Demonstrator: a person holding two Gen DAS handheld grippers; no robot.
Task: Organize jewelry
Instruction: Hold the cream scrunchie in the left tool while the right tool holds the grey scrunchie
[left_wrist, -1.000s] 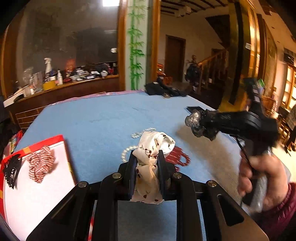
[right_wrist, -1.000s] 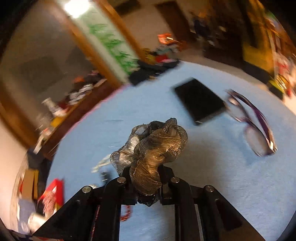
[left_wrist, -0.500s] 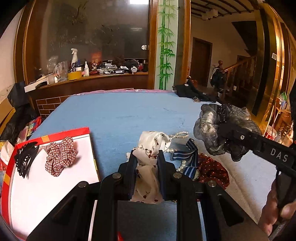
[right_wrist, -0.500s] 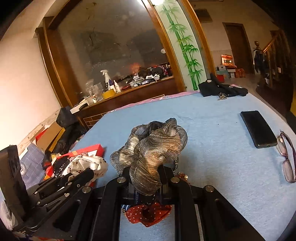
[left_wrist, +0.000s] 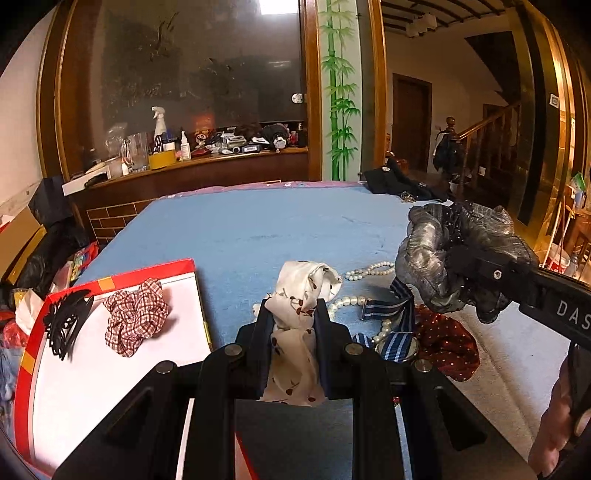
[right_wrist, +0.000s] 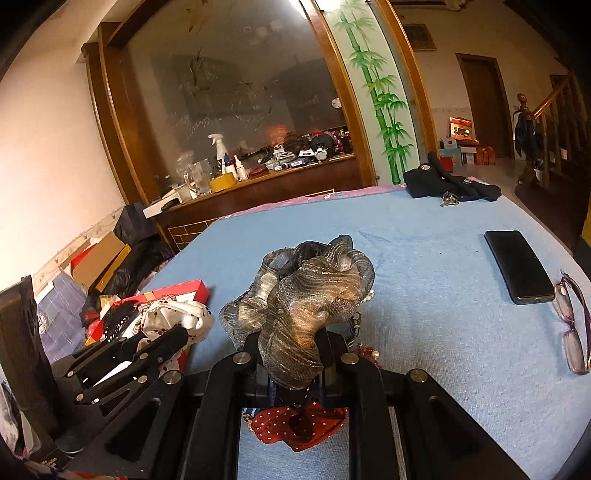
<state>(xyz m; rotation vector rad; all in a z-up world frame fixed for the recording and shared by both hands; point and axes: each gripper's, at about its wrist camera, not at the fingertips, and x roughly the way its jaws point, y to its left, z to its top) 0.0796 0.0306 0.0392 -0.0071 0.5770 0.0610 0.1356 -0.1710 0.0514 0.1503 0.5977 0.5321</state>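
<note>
My left gripper (left_wrist: 293, 314) is shut on a white cherry-print scrunchie (left_wrist: 301, 295), held above the blue table by the right edge of a red-rimmed white tray (left_wrist: 110, 369). The tray holds a red plaid scrunchie (left_wrist: 135, 321) and a black hair claw (left_wrist: 66, 325). My right gripper (right_wrist: 295, 332) is shut on a grey metallic scrunchie (right_wrist: 306, 291), held to the right of the left gripper, also in the left wrist view (left_wrist: 454, 258). Under it lie a pearl necklace (left_wrist: 369, 269), a striped blue strap (left_wrist: 391, 314) and a dark red dotted scrunchie (left_wrist: 447, 343).
A black phone (right_wrist: 519, 266) and purple glasses (right_wrist: 572, 332) lie on the table's right side. Black cloth with keys (right_wrist: 447, 184) lies at the far edge. Boxes and bags (right_wrist: 103, 266) crowd the floor at left, below a cluttered wooden counter (right_wrist: 258, 177).
The right gripper swung left with the grey scrunchie and now hovers beside the left gripper over the jewelry pile. The left gripper moved slightly with the white scrunchie still held.
</note>
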